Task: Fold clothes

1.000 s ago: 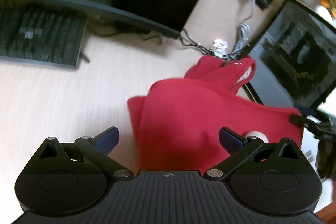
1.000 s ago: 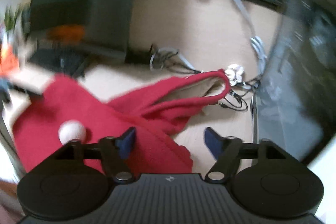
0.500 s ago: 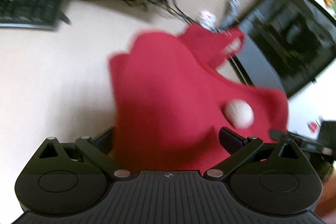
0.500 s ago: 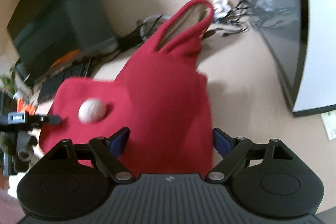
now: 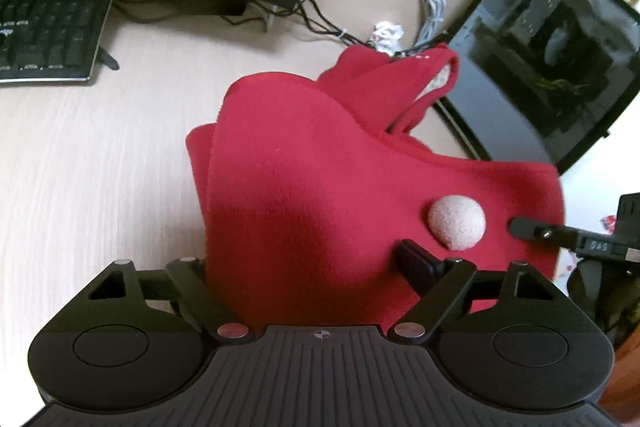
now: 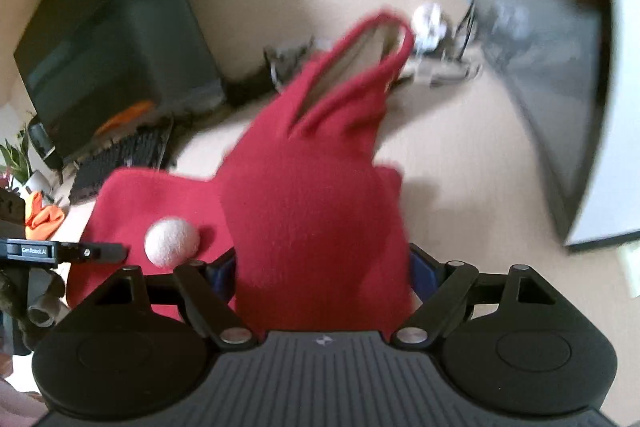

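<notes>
In the left wrist view, the left gripper (image 5: 320, 259) has just been closing, its jaws now narrower around the near fold of the red garment (image 5: 320, 187). That garment has come nearer and lies mid-table (image 5: 80, 167).

In the right wrist view, the right gripper (image 6: 322, 267) stands open astride the garment's edge, no longer blurred; a two-handed pinch looks imminent.

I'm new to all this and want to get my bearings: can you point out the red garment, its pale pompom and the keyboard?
red garment (image 5: 320, 195): left wrist view, middle of the fleece front.
pale pompom (image 5: 457, 222): left wrist view, centre of the ball.
keyboard (image 5: 44, 31): left wrist view, on the keys.
</notes>
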Demonstrator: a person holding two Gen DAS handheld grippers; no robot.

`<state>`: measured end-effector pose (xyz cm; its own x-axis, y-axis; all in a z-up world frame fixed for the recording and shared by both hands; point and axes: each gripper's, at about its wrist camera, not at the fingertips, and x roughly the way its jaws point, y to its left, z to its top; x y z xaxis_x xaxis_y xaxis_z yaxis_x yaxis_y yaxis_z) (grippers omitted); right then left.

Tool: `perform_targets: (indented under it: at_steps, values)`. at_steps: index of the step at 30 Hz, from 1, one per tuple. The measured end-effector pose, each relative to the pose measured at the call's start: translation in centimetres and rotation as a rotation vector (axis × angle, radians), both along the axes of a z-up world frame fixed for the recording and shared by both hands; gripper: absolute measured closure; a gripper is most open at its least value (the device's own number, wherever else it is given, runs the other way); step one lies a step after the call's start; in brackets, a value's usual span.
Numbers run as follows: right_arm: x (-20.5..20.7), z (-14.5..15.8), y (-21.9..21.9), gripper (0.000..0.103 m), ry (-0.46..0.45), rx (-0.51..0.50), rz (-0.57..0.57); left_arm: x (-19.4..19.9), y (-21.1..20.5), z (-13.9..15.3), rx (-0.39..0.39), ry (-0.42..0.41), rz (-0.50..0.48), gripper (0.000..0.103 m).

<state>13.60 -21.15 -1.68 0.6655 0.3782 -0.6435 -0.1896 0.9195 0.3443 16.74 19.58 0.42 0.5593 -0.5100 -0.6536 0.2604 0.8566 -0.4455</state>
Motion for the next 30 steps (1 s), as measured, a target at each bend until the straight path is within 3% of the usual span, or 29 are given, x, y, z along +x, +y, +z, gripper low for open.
perform_targets:
  at_steps: [1,2,4,7,9,12,14,16,17,20,22,26,30]
  values:
    - [0.6,-0.7,0.4,0.031,0.025,0.002,0.008,0.0,-0.1,0.0,0.014,-0.006,0.003,0.019]
    - [0.2,-0.7,1.1,0.050,0.006,-0.021,0.022,-0.3,-0.1,0.2,0.027,-0.015,0.009,0.027]
    - [-0.7,-0.6,2.5,0.062,-0.035,-0.068,0.052,-1.0,0.1,0.6,0.041,-0.028,0.028,0.041]
    - [-1.7,1.7,3.0,0.071,-0.111,-0.081,0.092,-1.2,1.0,1.6,-0.032,-0.020,0.064,0.058]
    - [-1.7,3.7,3.0,0.071,-0.169,-0.078,0.109,-0.2,1.5,2.6,-0.069,-0.043,0.073,0.073]
    - [0.7,5.2,2.8,0.071,-0.218,-0.086,0.084,2.4,1.1,3.2,0.020,-0.117,0.083,0.073]
    - [3.4,3.5,2.6,0.067,-0.172,-0.124,0.046,4.1,0.5,2.6,0.100,-0.138,0.092,0.069]
    - [5.3,0.6,2.0,0.060,-0.079,-0.152,-0.020,4.4,0.8,2.4,0.087,-0.127,0.097,0.058]
    - [5.4,-0.2,1.2,0.049,-0.054,-0.114,-0.057,4.6,0.9,2.2,0.081,-0.122,0.099,0.053]
    - [4.7,-0.7,-0.9,0.042,-0.022,0.019,-0.135,5.0,1.3,1.9,0.062,-0.108,0.107,0.047]
    - [3.6,0.5,-1.3,0.040,-0.065,0.006,-0.162,4.4,2.3,2.8,0.042,-0.119,0.124,0.047]
    - [0.5,3.8,-1.1,0.038,-0.235,-0.135,-0.199,3.6,3.5,4.9,0.028,-0.175,0.172,0.046]
    - [-1.9,5.3,-1.6,0.038,-0.307,-0.170,-0.214,2.6,3.4,6.8,-0.031,-0.238,0.147,0.041]
